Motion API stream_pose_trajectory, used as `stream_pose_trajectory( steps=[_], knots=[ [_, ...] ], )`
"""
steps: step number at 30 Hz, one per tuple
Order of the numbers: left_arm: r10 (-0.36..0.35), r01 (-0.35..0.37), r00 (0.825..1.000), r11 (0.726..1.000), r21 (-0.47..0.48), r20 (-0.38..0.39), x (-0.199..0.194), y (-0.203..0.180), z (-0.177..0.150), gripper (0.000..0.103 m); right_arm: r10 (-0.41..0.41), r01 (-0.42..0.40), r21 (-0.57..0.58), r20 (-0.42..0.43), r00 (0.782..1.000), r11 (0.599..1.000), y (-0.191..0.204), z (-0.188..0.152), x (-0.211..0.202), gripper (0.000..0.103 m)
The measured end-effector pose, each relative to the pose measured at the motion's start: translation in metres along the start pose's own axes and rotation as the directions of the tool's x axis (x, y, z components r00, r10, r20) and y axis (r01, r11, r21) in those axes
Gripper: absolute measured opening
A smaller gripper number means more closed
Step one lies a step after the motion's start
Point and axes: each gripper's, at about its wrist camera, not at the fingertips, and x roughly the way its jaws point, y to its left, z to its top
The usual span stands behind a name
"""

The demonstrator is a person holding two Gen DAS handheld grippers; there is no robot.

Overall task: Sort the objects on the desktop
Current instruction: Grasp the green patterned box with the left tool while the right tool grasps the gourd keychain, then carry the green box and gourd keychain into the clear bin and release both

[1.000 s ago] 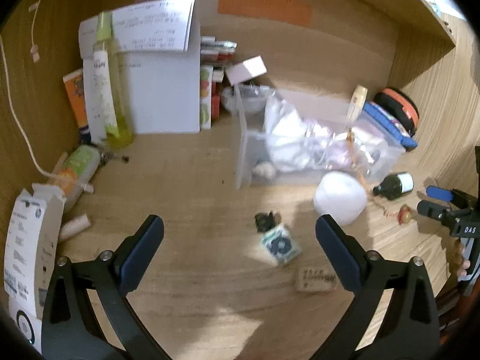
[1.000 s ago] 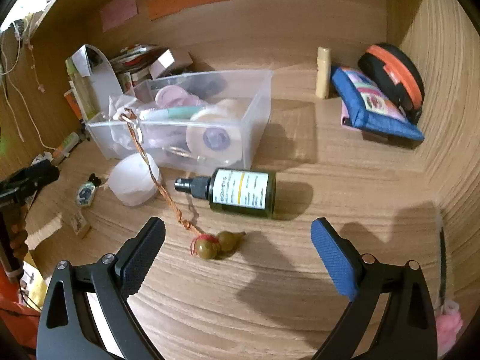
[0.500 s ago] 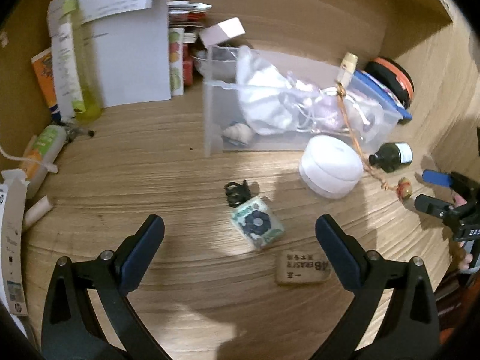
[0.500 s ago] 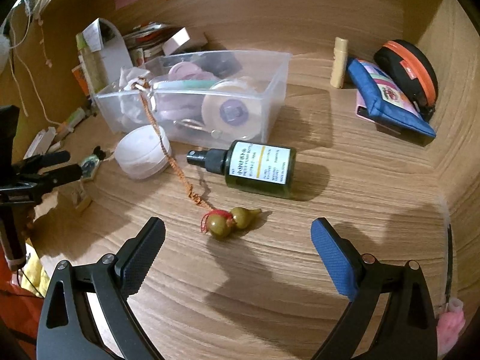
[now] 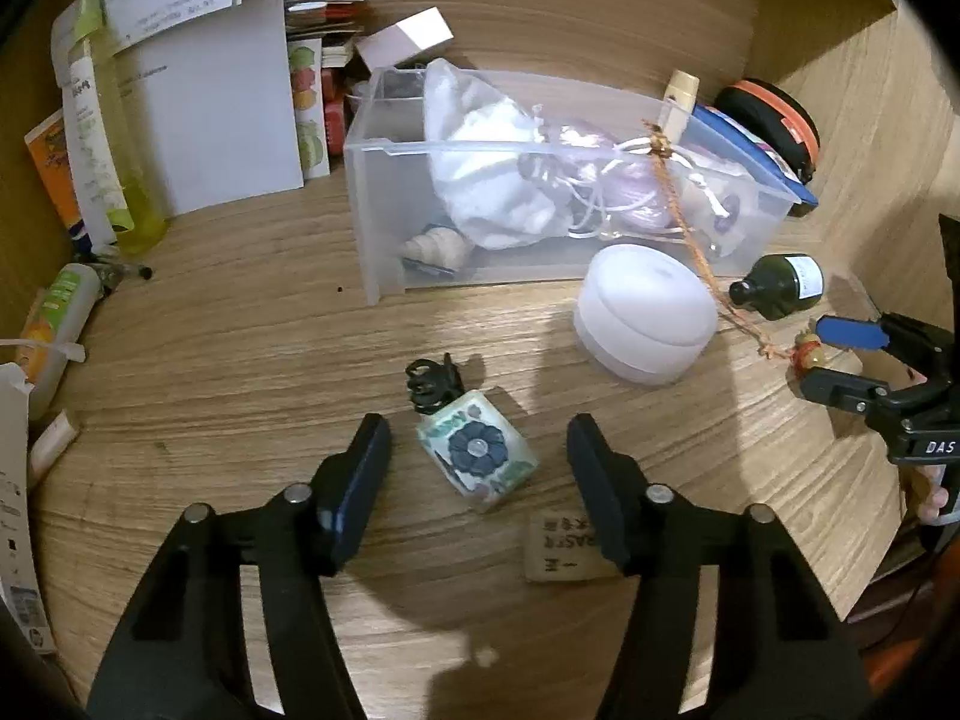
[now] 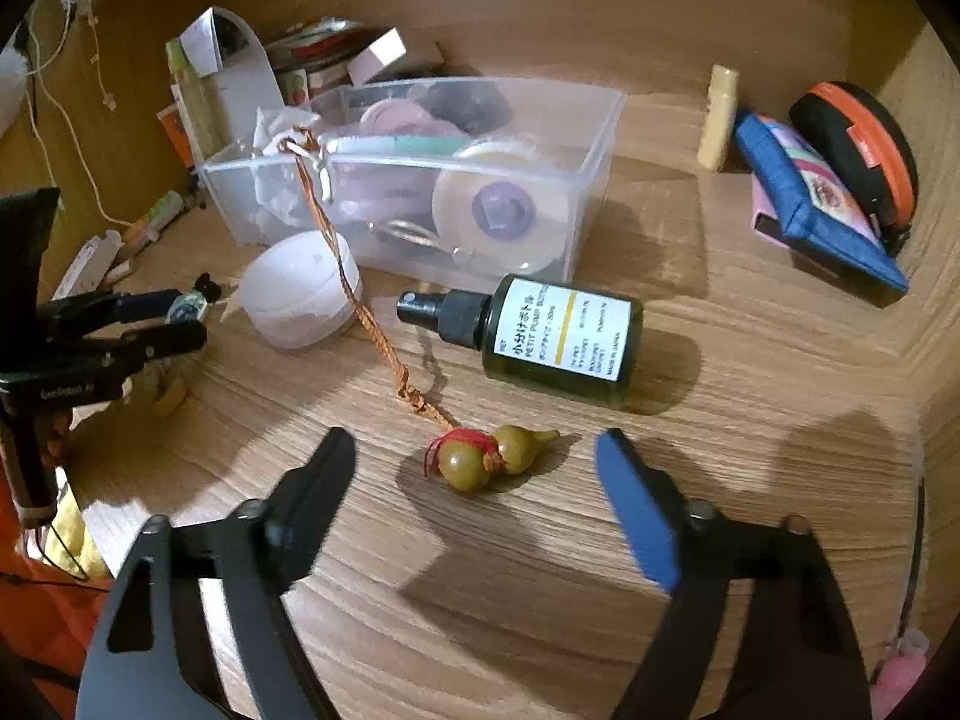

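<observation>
My left gripper (image 5: pixel 478 438) is open, its fingers on either side of a small flower-patterned box (image 5: pixel 477 457) lying on the desk, with a black hair clip (image 5: pixel 433 381) touching the box's far end. My right gripper (image 6: pixel 475 456) is open around a small brown gourd charm (image 6: pixel 489 459) whose orange braided cord (image 6: pixel 360 312) runs up over the rim of a clear plastic bin (image 6: pixel 420 177). The bin (image 5: pixel 540 192) holds a white cloth, tape and other small items. A dark green spray bottle (image 6: pixel 540 333) lies just beyond the gourd.
A white round jar (image 5: pixel 645 315) stands in front of the bin. A tan eraser (image 5: pixel 564 546) lies near my left gripper's right finger. A blue pouch (image 6: pixel 816 204), an orange-black case (image 6: pixel 858 150) and a cream tube (image 6: pixel 717 117) sit at the back right. Papers, a yellow bottle (image 5: pixel 114 138) and tubes crowd the left.
Both grippers have moved forward and down toward the desk and their fingers have narrowed, the left around the flower box, the right around the gourd charm.
</observation>
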Motion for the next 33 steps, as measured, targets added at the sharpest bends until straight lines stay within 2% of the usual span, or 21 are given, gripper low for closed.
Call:
stream_pose_trajectory(
  steps=[2, 4, 8, 16, 25, 33],
  knots=[
    [0.010, -0.010, 1.000, 1.000, -0.002, 0.004, 0.001, 0.002, 0.001, 0.050, 0.002, -0.002, -0.001, -0.016, 1.000, 1.000, 0.000, 0.001, 0.004, 0.067],
    [0.015, -0.015, 1.000, 1.000, -0.002, 0.008, 0.001, 0.003, 0.001, 0.039, 0.003, -0.003, -0.005, -0.018, 1.000, 1.000, 0.002, 0.001, 0.004, 0.059],
    [0.029, -0.030, 0.999, 0.999, 0.018, 0.016, -0.001, 0.002, -0.003, 0.039, 0.010, -0.010, -0.011, -0.015, 1.000, 1.000, 0.004, 0.001, 0.003, 0.037],
    [0.026, -0.026, 0.998, 1.000, -0.015, 0.050, -0.013, 0.009, -0.002, 0.039, 0.054, -0.054, 0.000, 0.017, 0.998, 0.999, 0.009, 0.001, -0.005, 0.037],
    [0.015, -0.010, 0.990, 0.999, -0.036, 0.143, -0.033, 0.013, 0.015, 0.039, 0.105, -0.103, -0.020, 0.143, 0.984, 0.995, 0.018, 0.020, -0.041, 0.037],
    [0.004, 0.005, 0.974, 0.999, -0.039, 0.225, -0.052, 0.013, 0.032, 0.039, 0.102, -0.095, -0.042, 0.248, 0.963, 0.995, 0.019, 0.045, -0.066, 0.037]
  ],
)
